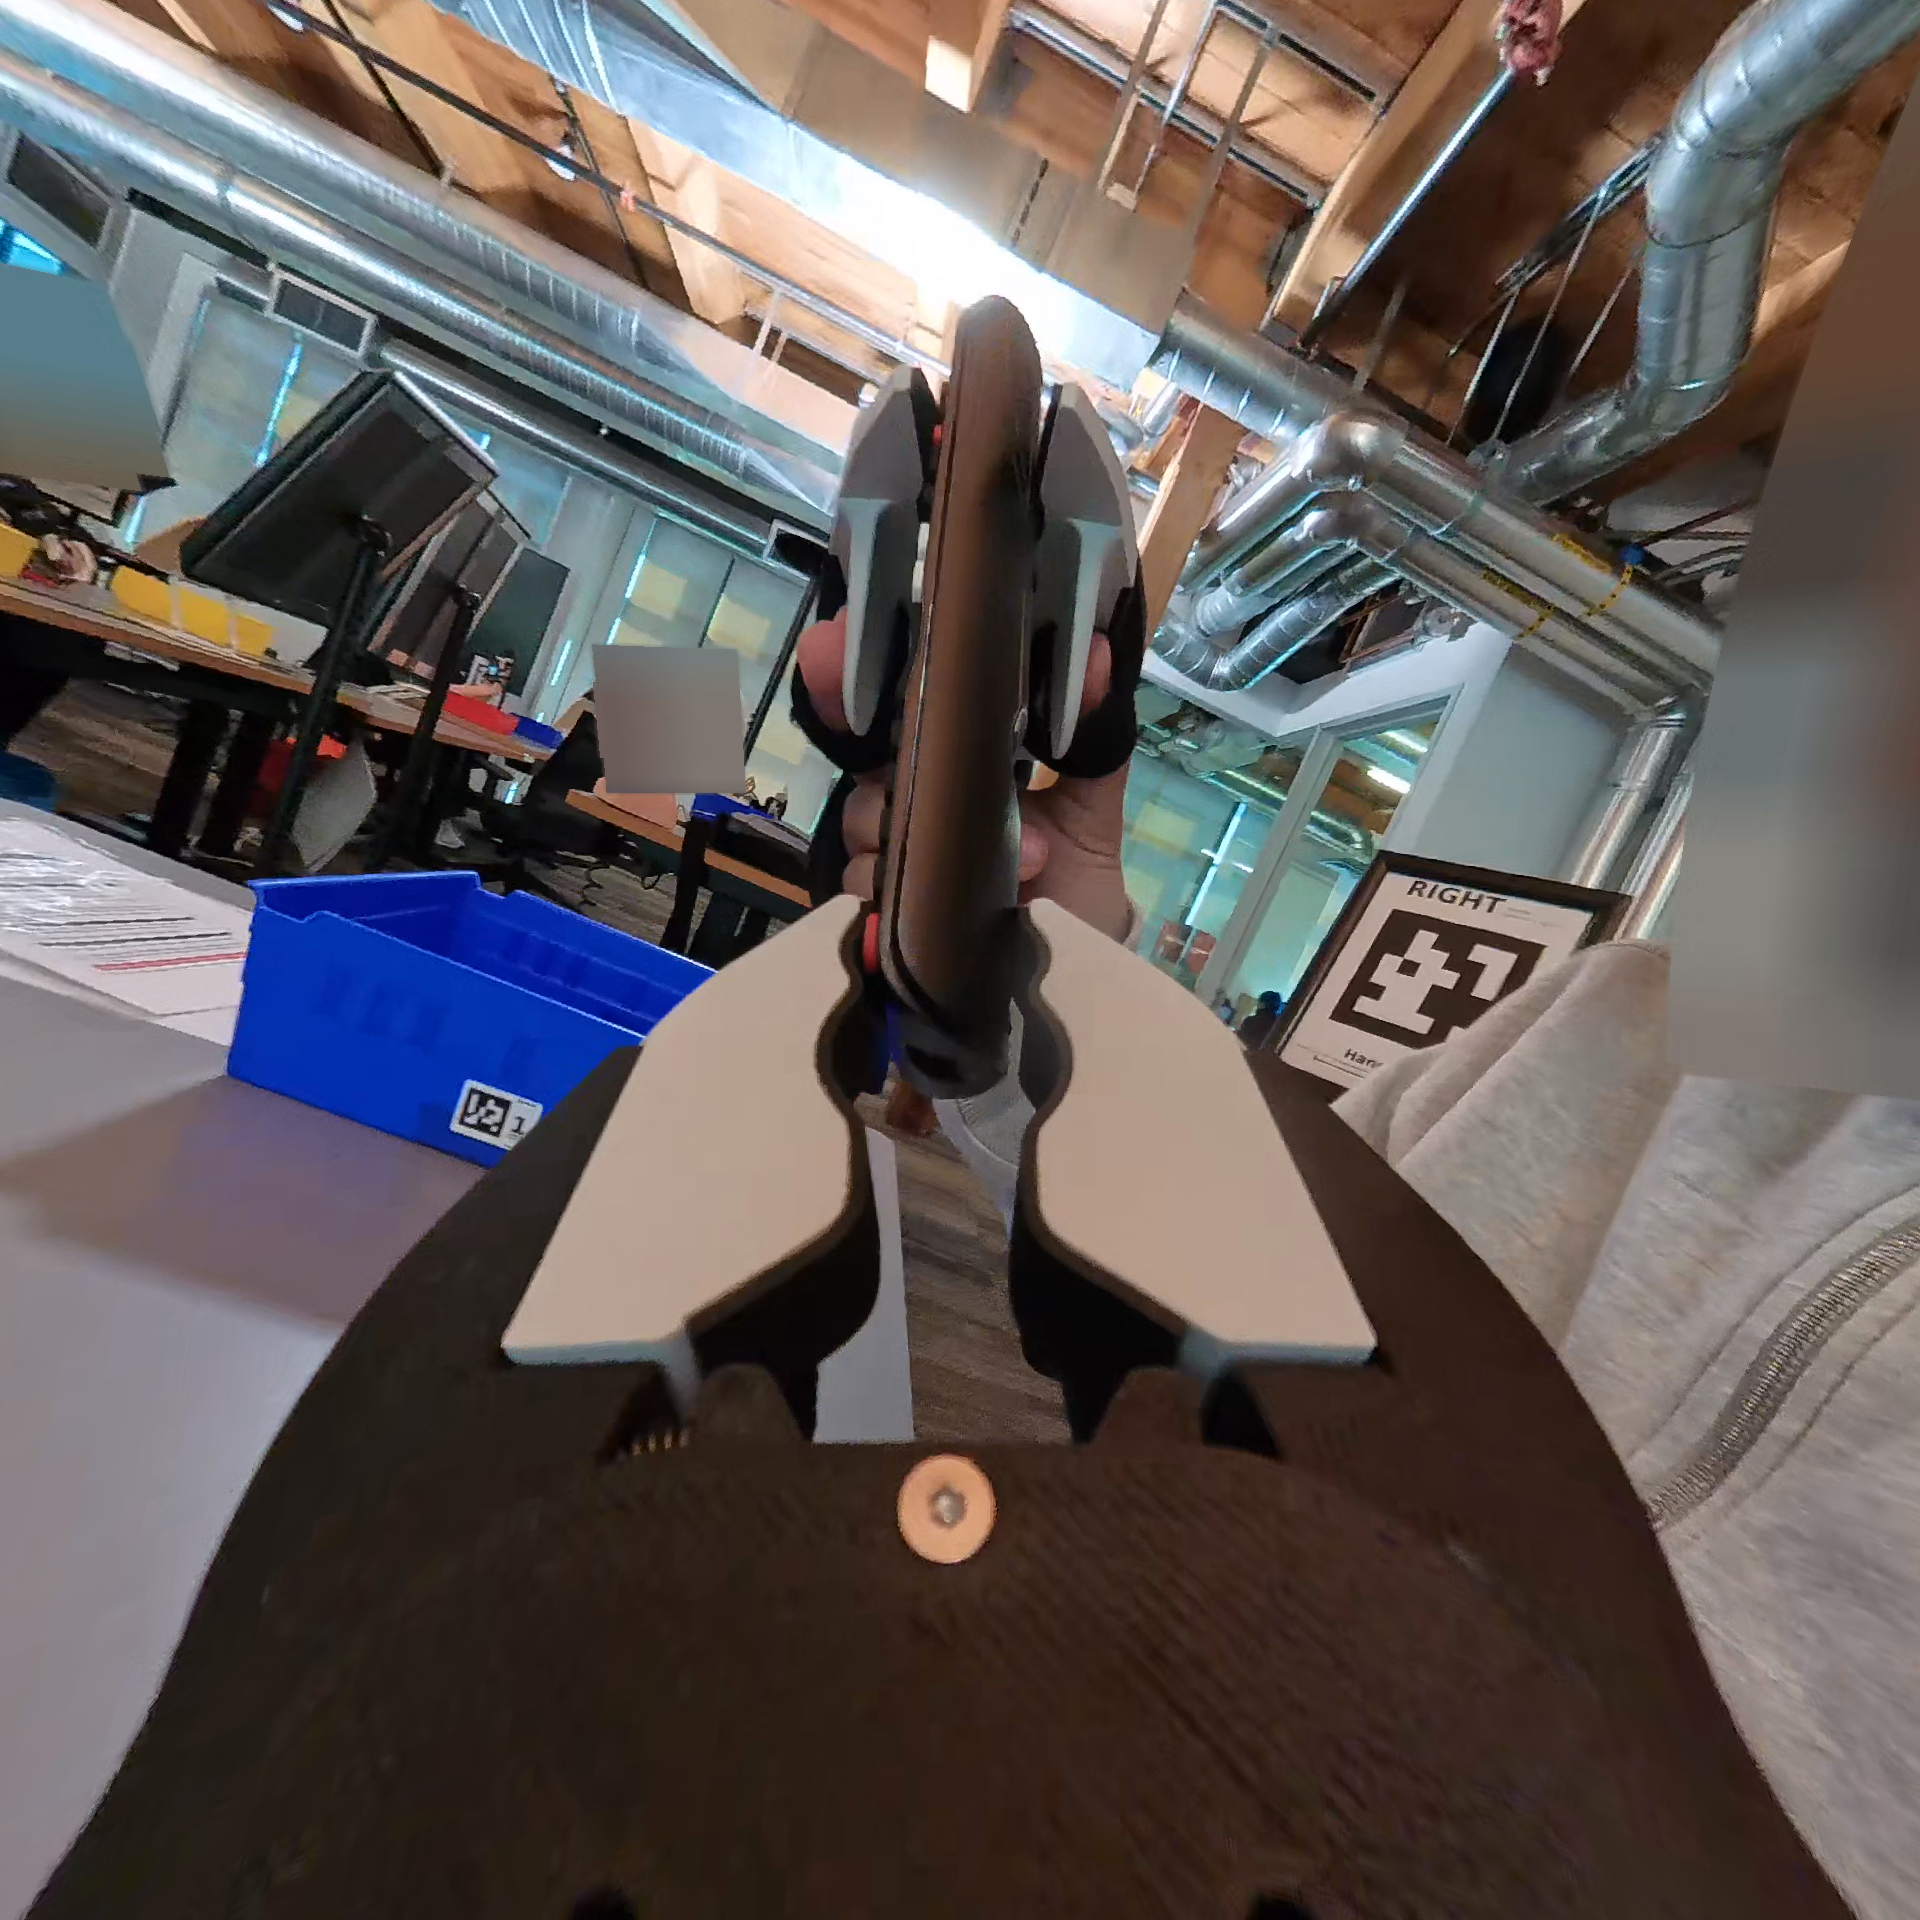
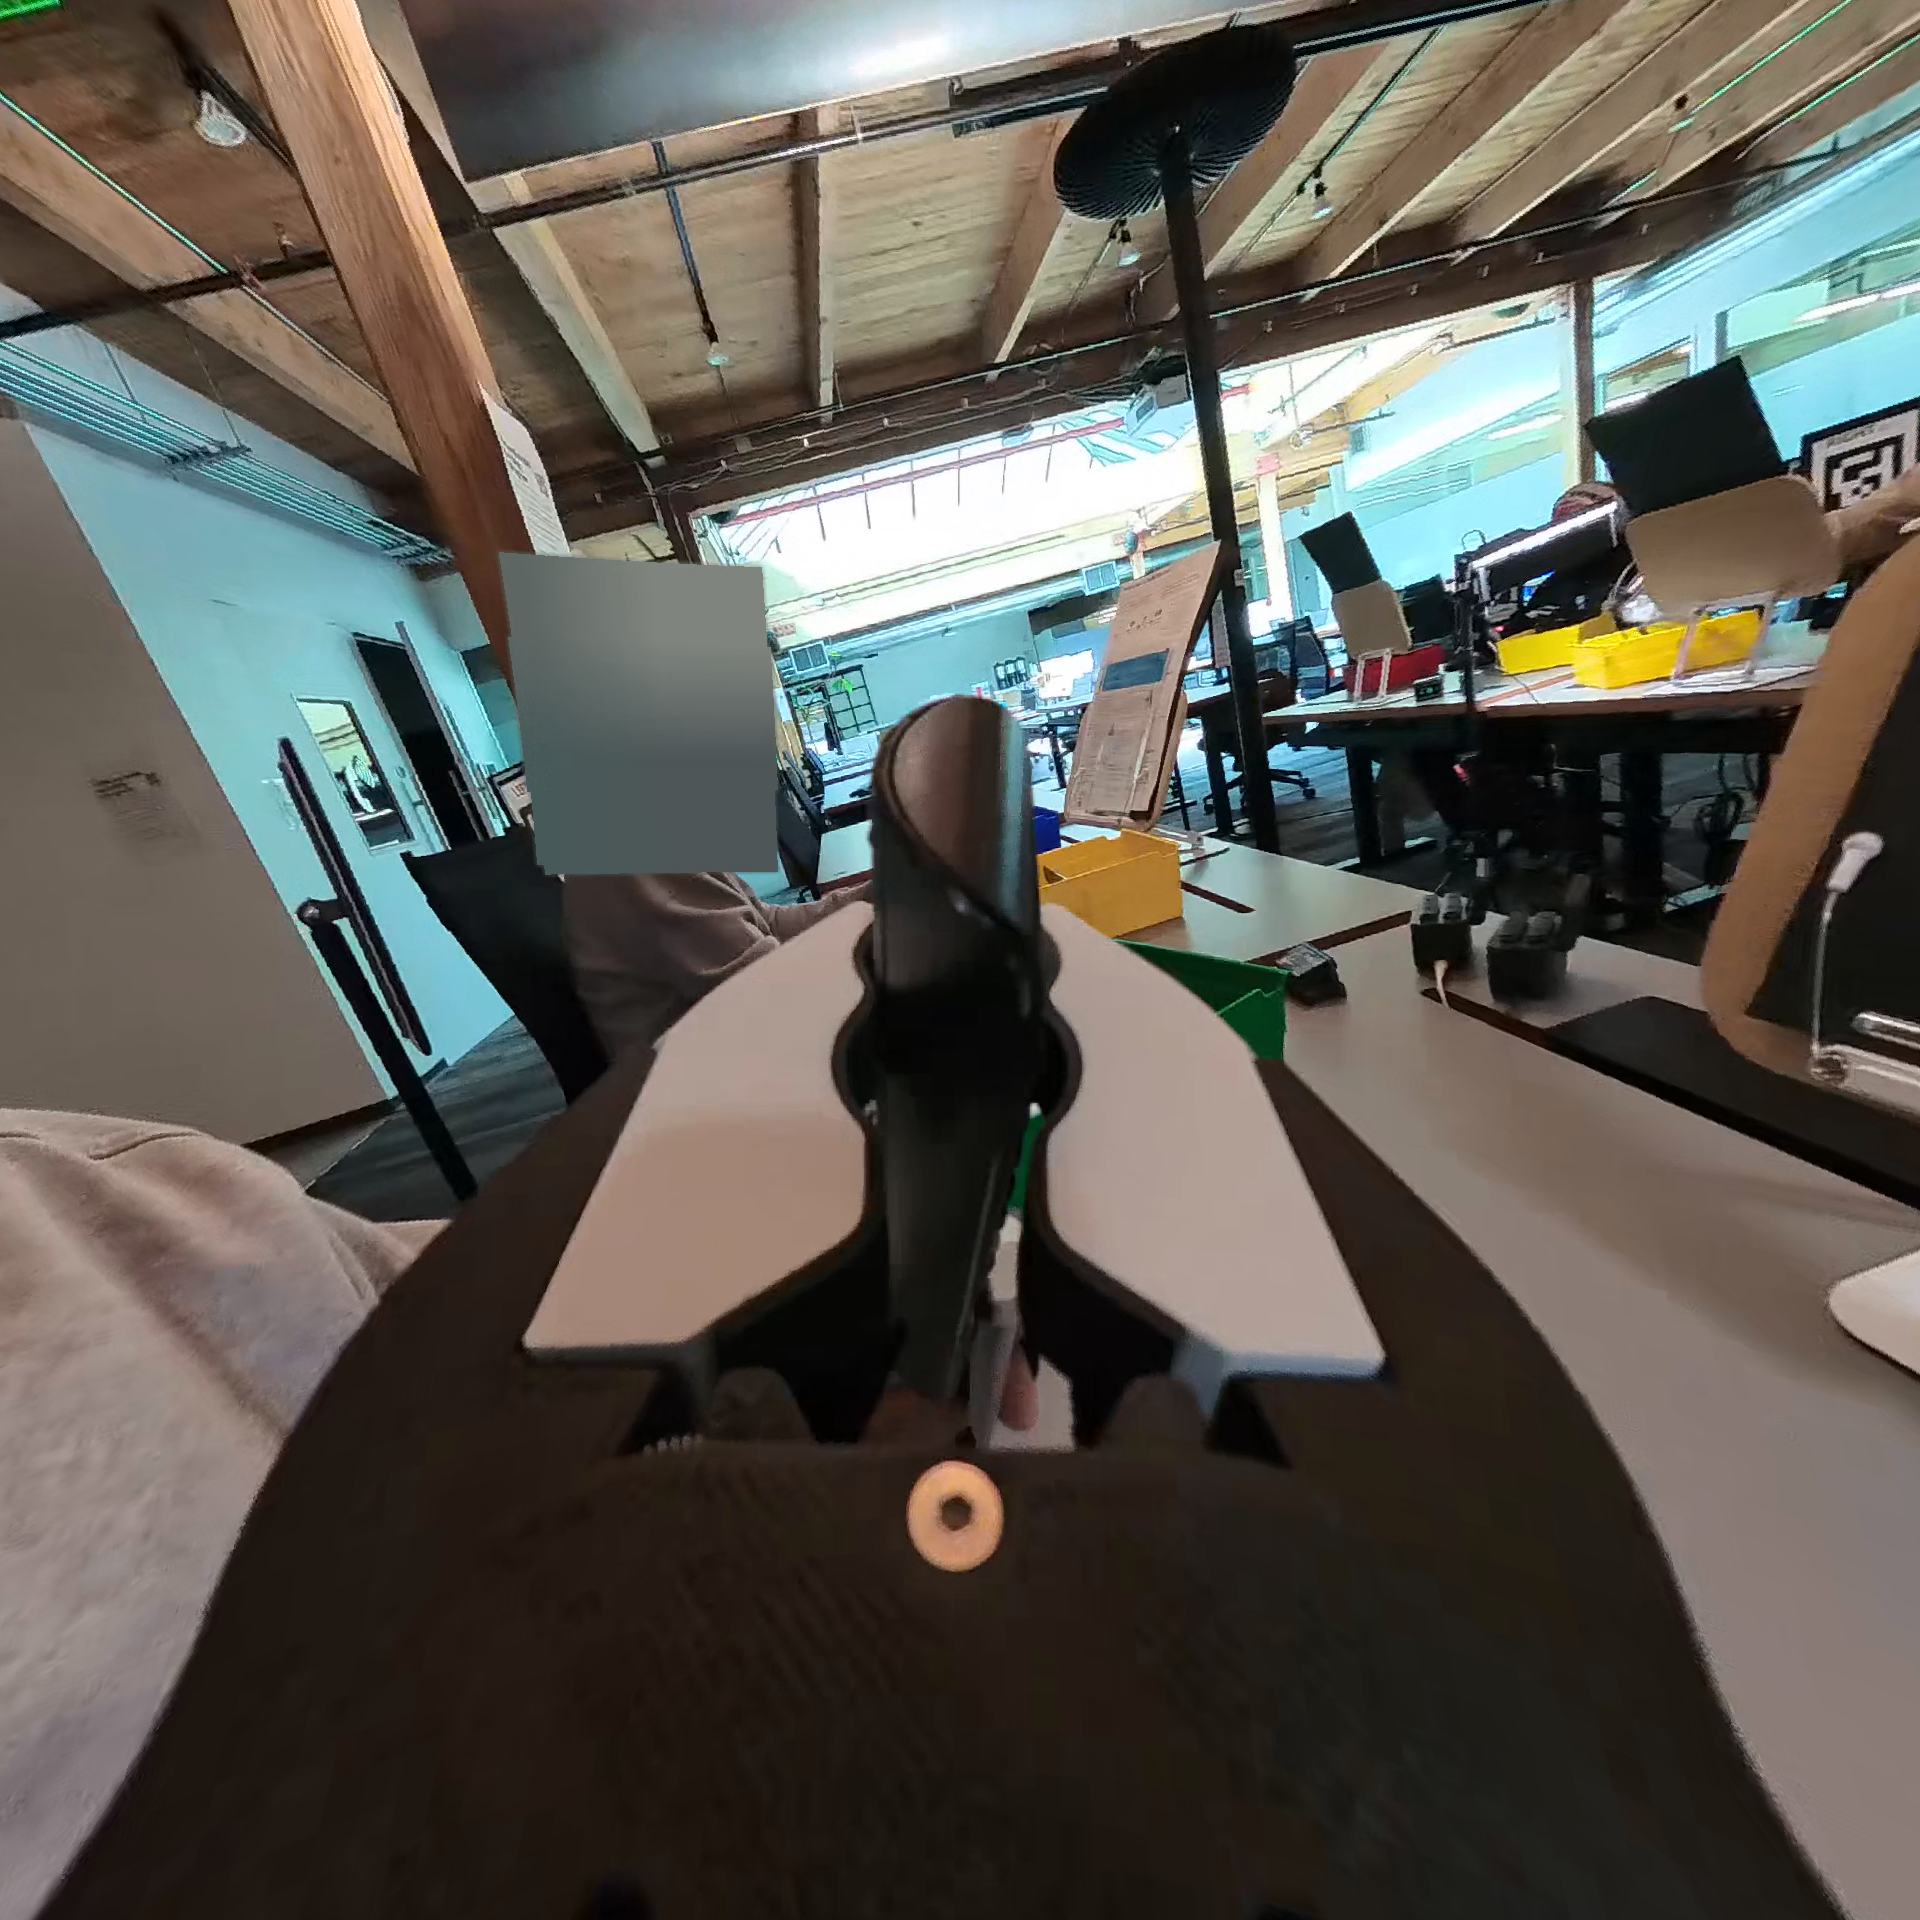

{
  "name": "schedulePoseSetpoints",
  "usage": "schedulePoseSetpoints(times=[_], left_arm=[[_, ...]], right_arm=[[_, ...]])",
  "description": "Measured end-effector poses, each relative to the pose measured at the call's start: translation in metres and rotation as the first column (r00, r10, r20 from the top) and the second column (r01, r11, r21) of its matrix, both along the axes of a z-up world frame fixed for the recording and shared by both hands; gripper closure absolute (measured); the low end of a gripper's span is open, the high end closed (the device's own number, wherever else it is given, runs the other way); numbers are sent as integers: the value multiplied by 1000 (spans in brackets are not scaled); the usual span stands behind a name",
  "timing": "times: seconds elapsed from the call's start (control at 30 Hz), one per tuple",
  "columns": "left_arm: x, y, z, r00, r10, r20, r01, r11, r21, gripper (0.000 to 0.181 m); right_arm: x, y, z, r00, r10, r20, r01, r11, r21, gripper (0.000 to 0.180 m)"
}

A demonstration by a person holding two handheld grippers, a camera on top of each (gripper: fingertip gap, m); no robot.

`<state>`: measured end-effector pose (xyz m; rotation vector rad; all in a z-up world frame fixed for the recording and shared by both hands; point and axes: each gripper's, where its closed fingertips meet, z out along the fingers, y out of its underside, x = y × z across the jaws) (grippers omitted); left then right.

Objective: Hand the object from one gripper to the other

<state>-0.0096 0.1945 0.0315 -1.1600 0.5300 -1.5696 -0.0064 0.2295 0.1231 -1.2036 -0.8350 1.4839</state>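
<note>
Two grippers meet on one long, dark brown, flattened tool-like object (image 1: 961, 727), held upright in the air above the front edge of the grey tabletop (image 1: 156, 1299). In my left wrist view, my left gripper (image 1: 945, 997) has its pale grey fingers (image 1: 748, 1122) pressed in on the object's lower end, where a small red dot and a blue part show on its left side and a pale, blade-like piece pokes out below. Higher up the same object, my right gripper (image 1: 982, 468) comes in from the far side, its grey fingertips closed against both flanks of the upper half; a bare hand (image 1: 1070, 842) grasps that gripper's handle behind the object.

In my right wrist view, my right gripper (image 2: 956, 997) is clamped on the object (image 2: 951, 894), whose rounded dark tip rises past the fingers (image 2: 1143, 1143) while the rest runs back between them toward the camera. Both grippers therefore grip the object at once.

A blue plastic bin (image 1: 447, 997) with a black-and-white marker sticker stands on the tabletop just left of my left gripper, with a printed sheet (image 1: 114, 925) farther toward the left edge. A framed black-and-white marker board (image 1: 1444, 966) stands to the right, beside my light grey sleeve (image 1: 1662, 1299). From the right wrist view, a green plastic bin (image 2: 1226, 987) sits just behind my fingers, a yellow plastic bin (image 2: 1117, 878) beyond it, and a seated person in a brownish top (image 2: 665, 956) is at left.
</note>
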Motion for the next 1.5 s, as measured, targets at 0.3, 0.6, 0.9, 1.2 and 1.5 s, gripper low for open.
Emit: schedulePoseSetpoints(times=[0.3,0.6,0.9,1.2,1.5], left_arm=[[0,5,23,938,279,-206,-255,958,133,101],[59,-57,6,865,108,-490,-36,987,155,108],[54,-76,0,835,51,-548,41,987,154,156],[31,-57,5,825,139,-547,-46,983,180,156],[3,-15,61,844,170,-509,-65,974,218,156]], right_arm=[[17,-26,9,987,-35,159,15,992,126,155],[14,-84,-14,905,102,414,-189,966,175,154],[-8,-110,-31,853,199,482,-303,941,149,154],[-2,-80,9,976,59,211,-121,948,293,97],[21,-30,0,997,26,69,-37,984,173,95]])
